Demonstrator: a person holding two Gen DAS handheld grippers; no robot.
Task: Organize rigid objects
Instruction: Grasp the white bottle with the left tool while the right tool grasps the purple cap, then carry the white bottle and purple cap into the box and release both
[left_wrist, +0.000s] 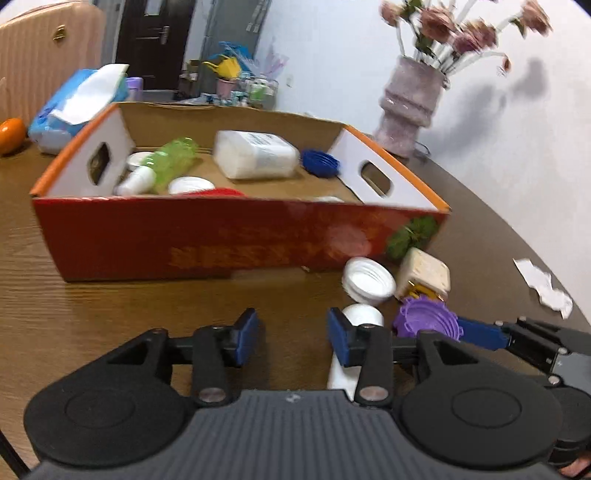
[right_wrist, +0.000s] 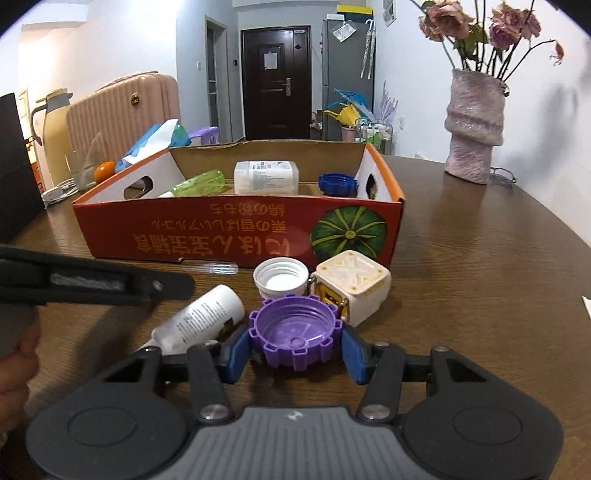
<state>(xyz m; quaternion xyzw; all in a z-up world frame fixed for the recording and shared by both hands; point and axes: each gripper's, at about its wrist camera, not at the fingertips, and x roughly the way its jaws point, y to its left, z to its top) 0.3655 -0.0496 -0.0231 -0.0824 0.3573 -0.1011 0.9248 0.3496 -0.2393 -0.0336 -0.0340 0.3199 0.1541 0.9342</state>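
Note:
A red cardboard box (left_wrist: 207, 240) (right_wrist: 207, 236) stands on the brown table. It holds a green bottle (left_wrist: 171, 162), a white container (left_wrist: 255, 153), a blue cap (left_wrist: 320, 162) and other small items. In front of it lie a white cap (right_wrist: 280, 280), a cream cube (right_wrist: 352, 284), a white bottle (right_wrist: 201, 321) and a purple cap (right_wrist: 295, 336) (left_wrist: 426, 321). My right gripper (right_wrist: 295, 349) has its blue pads on both sides of the purple cap, touching it. My left gripper (left_wrist: 293, 334) is open and empty, just left of the white bottle (left_wrist: 354, 343).
A pink vase (right_wrist: 474, 125) (left_wrist: 410, 107) with flowers stands at the back right of the table. A tissue pack (left_wrist: 70, 107) and an orange (left_wrist: 11, 134) lie left of the box. A scrap of white paper (left_wrist: 543, 284) lies near the table's right edge.

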